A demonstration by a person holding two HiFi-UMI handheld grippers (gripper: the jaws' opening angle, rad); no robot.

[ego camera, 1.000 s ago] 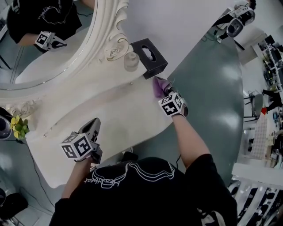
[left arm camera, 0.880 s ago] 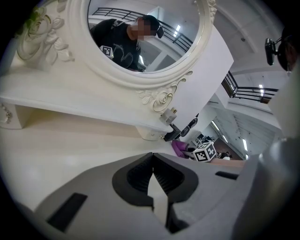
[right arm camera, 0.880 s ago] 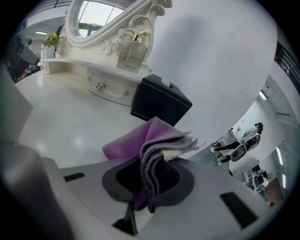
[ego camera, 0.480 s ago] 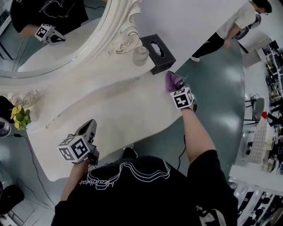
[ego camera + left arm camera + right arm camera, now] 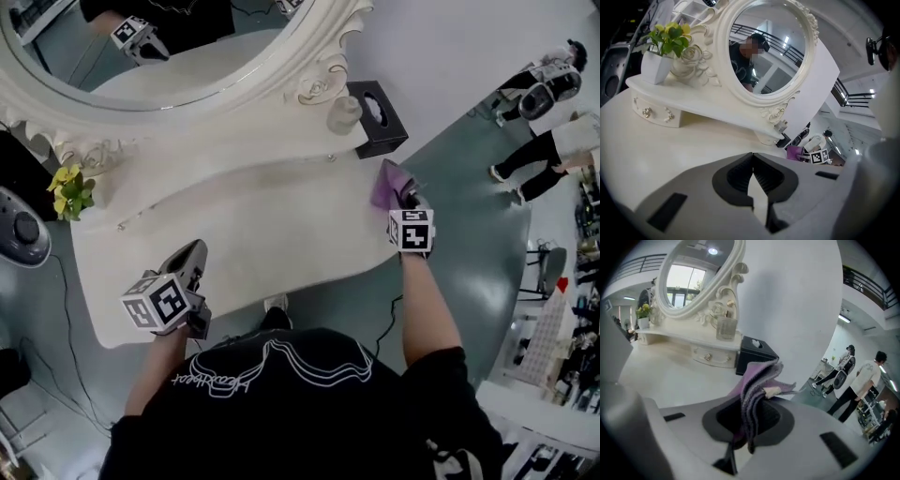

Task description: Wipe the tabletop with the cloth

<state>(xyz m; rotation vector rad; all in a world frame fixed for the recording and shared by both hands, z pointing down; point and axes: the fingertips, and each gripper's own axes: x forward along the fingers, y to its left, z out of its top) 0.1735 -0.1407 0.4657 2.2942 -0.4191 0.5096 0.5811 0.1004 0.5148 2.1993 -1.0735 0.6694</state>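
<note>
Right gripper view: right gripper point(image 5: 751, 420) pinches soft purple cloth point(image 5: 757, 380) to wipe white tabletop point(image 5: 253, 234) at 3 o'clock; left gripper point(image 5: 752, 164) closed, idle.

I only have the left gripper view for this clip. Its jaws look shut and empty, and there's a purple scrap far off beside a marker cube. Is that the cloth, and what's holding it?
Observer: Yes. The right gripper view shows the right gripper shut on the purple cloth, with folded layers standing up between its jaws.
Operator: Where on the table is it?
Observer: In the head view it is at the right end of the tabletop, just in front of the black tissue box.
Operator: And the left gripper?
Observer: The left gripper is over the near left part of the tabletop, well apart from the cloth.
</note>
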